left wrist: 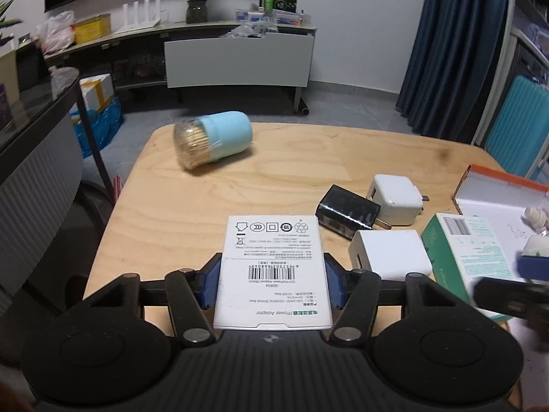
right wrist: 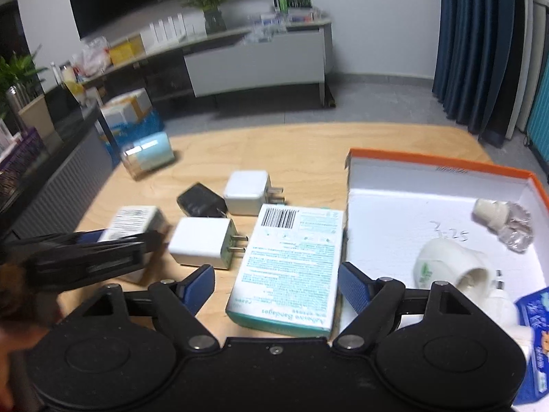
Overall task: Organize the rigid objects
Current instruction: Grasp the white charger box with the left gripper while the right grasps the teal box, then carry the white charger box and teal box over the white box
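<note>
My left gripper (left wrist: 272, 283) is shut on a white power adapter box (left wrist: 272, 267), its blue pads pressed on both long sides; that box also shows in the right wrist view (right wrist: 135, 221). My right gripper (right wrist: 276, 283) is open, its jaws on either side of a green-and-white adhesive bandage box (right wrist: 291, 267) lying on the wooden table (right wrist: 308, 158), not touching it. That bandage box also shows in the left wrist view (left wrist: 463, 250). Beside it lie two white chargers (right wrist: 202, 242) (right wrist: 247, 192) and a black charger (right wrist: 200, 201).
An orange-rimmed white box lid (right wrist: 442, 168) at the right holds a white bottle (right wrist: 446, 267), a small wrapped item (right wrist: 504, 221) and a blue packet (right wrist: 537, 336). A blue toothpick holder (left wrist: 214, 140) lies on its side at the far left. A dark cabinet (left wrist: 34, 158) stands left of the table.
</note>
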